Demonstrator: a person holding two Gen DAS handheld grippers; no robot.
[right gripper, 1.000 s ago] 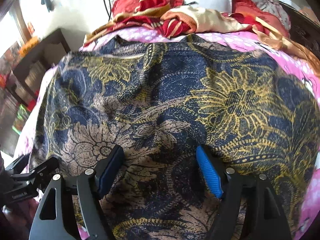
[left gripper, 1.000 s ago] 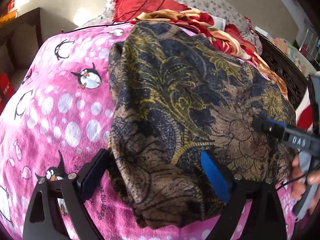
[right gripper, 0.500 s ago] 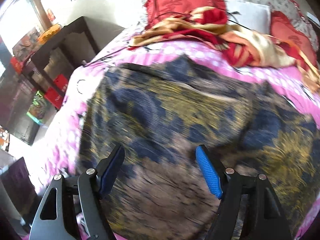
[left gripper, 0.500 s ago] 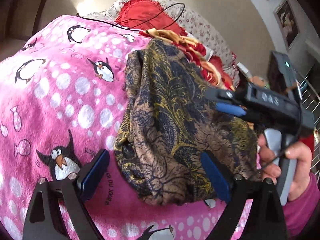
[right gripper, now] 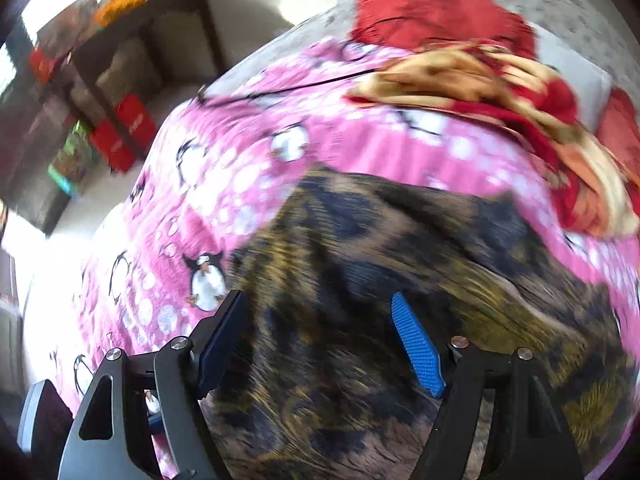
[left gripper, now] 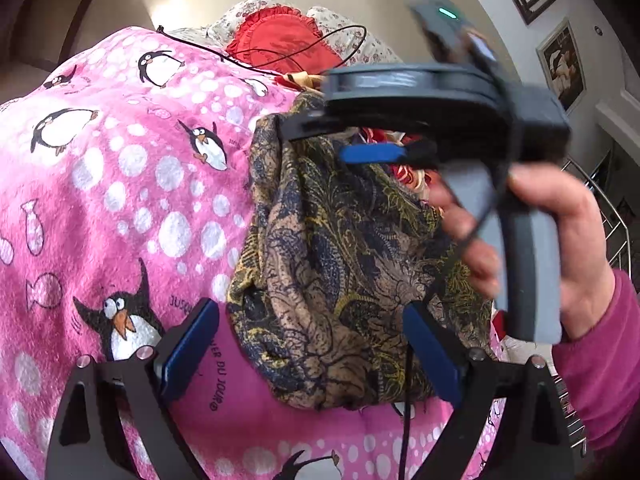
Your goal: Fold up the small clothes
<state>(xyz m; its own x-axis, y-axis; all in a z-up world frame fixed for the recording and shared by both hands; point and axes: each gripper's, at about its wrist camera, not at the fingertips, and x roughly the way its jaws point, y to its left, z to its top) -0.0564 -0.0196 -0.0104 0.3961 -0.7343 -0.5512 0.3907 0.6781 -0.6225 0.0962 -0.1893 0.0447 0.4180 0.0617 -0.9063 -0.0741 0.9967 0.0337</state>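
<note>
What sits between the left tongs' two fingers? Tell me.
In the left wrist view, the folded dark patterned cloth on the pink penguin blanket; the left tongs stand open.

Beneath my claw lies a pink blanket (left gripper: 120, 200) printed with penguins, fish and white dots. At its far end I see a red frilled cushion (left gripper: 280, 40) resting against floral bedding (left gripper: 248, 12) — a black cable (left gripper: 312, 52) loops across it. A red-and-gold cloth (right gripper: 500, 92) lies crumpled nearby. Framed pictures (left gripper: 560, 64) hang on the wall; a dark shelf unit (right gripper: 120, 64) stands beside the bed.
</note>
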